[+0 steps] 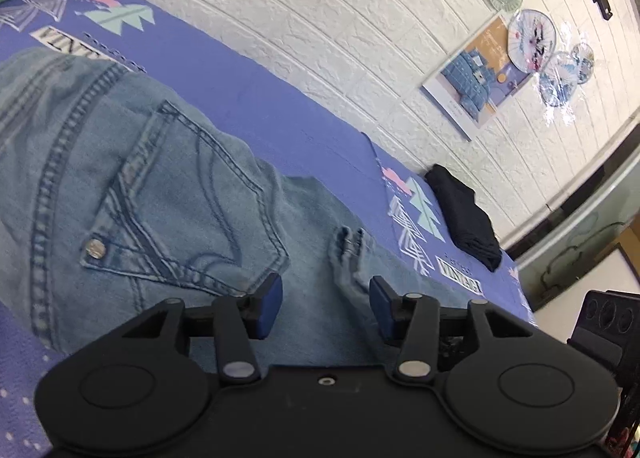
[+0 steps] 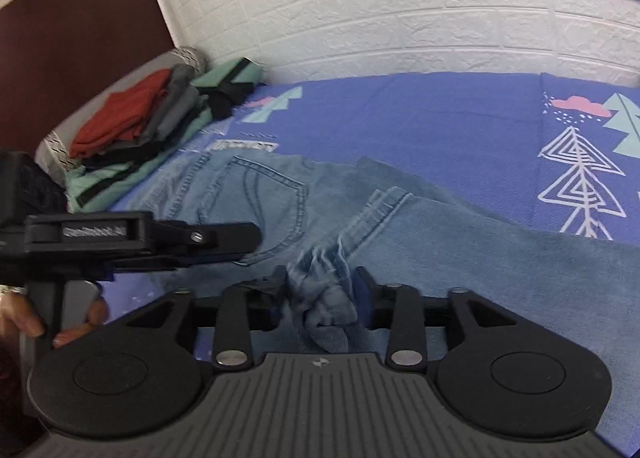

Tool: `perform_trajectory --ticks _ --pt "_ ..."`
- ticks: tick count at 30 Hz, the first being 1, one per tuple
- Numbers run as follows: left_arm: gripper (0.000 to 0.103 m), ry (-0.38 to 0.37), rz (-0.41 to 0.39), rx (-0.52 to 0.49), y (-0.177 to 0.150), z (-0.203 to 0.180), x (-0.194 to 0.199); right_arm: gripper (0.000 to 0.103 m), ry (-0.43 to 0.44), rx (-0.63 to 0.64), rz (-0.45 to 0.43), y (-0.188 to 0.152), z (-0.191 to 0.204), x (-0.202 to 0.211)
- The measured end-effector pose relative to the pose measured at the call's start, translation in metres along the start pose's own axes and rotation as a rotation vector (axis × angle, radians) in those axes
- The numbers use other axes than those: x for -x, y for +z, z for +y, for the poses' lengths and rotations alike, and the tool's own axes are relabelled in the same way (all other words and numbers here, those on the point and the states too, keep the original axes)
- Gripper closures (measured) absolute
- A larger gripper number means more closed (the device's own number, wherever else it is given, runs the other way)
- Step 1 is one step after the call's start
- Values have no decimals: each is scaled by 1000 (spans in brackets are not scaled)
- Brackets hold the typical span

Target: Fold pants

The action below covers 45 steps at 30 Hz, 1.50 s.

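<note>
Light blue jeans (image 1: 160,185) lie flat on the purple printed bedsheet (image 1: 260,97), back pocket up. My left gripper (image 1: 326,306) hovers low over them just past the pocket, open, with nothing between its blue pads. The right wrist view shows the jeans (image 2: 440,242) spread across the bed. A bunched fold of denim (image 2: 324,310) sits between the fingers of my right gripper (image 2: 322,286). Its jaws stand apart, and the cloth fills the gap loosely. The left gripper (image 2: 240,242) reaches in from the left, held by a hand (image 2: 24,322).
A pile of folded clothes (image 2: 132,137) rests against a pillow by the brown headboard (image 2: 80,37). A dark folded garment (image 1: 464,213) lies at the far end of the bed. A white brick-pattern wall (image 1: 320,17) runs along the bed's far side.
</note>
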<state>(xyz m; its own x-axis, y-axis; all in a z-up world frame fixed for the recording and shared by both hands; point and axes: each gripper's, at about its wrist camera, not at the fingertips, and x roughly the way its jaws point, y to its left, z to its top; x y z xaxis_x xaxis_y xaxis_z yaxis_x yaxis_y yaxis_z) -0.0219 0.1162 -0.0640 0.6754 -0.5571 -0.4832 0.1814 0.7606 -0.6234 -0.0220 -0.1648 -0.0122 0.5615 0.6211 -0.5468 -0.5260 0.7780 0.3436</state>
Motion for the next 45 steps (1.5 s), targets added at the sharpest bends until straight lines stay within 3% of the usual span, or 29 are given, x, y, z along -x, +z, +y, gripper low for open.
perform_trajectory --ticks 2,6,10,11,12,13,15,18,20,23,24,31,35,37,38,40,41,43,45 --pt "2 -26 32 -8 0 -3 -7 30 -30 -5 -18 0 -4 15" --pt "1 -37 84 -42 -1 -14 -28 34 -139 -43 -37 -8 -23 40" --pt "5 -8 114 -97 -9 -24 -44 37 -207 -145 -35 -23 -47 55" --pt "13 7 107 -125 -11 -27 -45 37 -213 -165 -35 -27 -51 57" --pt "58 31 106 -158 -13 -31 -47 37 -213 -176 -38 -30 -53 58" --pt "89 62 105 -179 -15 -33 -48 37 -212 -177 -41 -31 -54 59" --pt "98 78 96 -166 -16 -29 -44 37 -211 -164 -45 -33 -51 57" --pt "98 86 77 -147 -13 -24 -35 37 -185 -143 -54 -32 -47 55" --pt "98 104 86 -150 -15 -23 -36 39 -163 -127 -52 -31 -44 52" --pt "93 110 78 -141 -18 -22 -37 73 -107 -94 -22 -30 -36 43" --pt "90 110 74 -142 -18 -21 -36 77 -92 -74 -16 -30 -31 40" --pt "81 97 60 -121 -15 -9 -26 92 7 14 37 -32 -5 -3" --pt "86 124 31 -90 -12 -3 -14 92 -6 136 52 -32 16 -13" --pt "83 139 1 -60 -10 4 2 93 20 121 46 -27 15 -7" --pt "78 145 -22 -40 -9 7 13 93 16 110 34 -24 14 -3" --pt "40 176 -83 -6 -10 14 39 92 -9 114 14 -21 13 0" --pt "33 205 -125 13 -11 17 53 92 -11 110 10 -20 12 -1" --pt "5 261 -188 46 -15 23 76 91 2 88 29 -21 12 -9" --pt "0 336 -254 91 -20 27 97 89 19 91 90 -26 15 -23"
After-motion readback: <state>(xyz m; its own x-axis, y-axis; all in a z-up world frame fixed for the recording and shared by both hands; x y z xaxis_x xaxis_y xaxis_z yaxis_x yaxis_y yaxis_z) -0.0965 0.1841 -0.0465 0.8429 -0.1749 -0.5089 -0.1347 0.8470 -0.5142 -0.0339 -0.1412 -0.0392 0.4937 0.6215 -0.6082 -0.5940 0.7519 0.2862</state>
